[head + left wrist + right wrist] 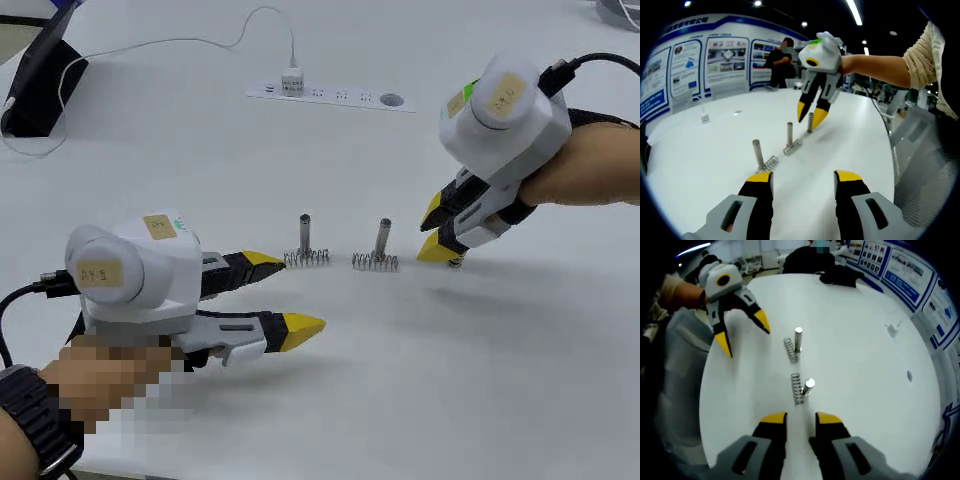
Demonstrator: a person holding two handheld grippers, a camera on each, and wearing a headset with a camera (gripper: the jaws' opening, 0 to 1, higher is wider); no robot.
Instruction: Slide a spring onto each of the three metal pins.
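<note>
**Left gripper** [290,293]: is being held wide open and empty, low over the surface [420,390].

**Right gripper** [436,232]: is being held narrowly parted astride an upright spring [810,121], judged to be threaded over the third pin. Contact cannot be told.

**First pin** [305,232], **second pin** [382,238]: are standing bare. A first loose spring [306,258] and a second loose spring [375,262] are lying at their feet.

**Progress, as judged:** one spring is being seated and two are outstanding.

White left gripper [295,291], right gripper [436,233], yellow-tipped black jaws, black wristband [30,415], knit sleeve [927,55]
</note>
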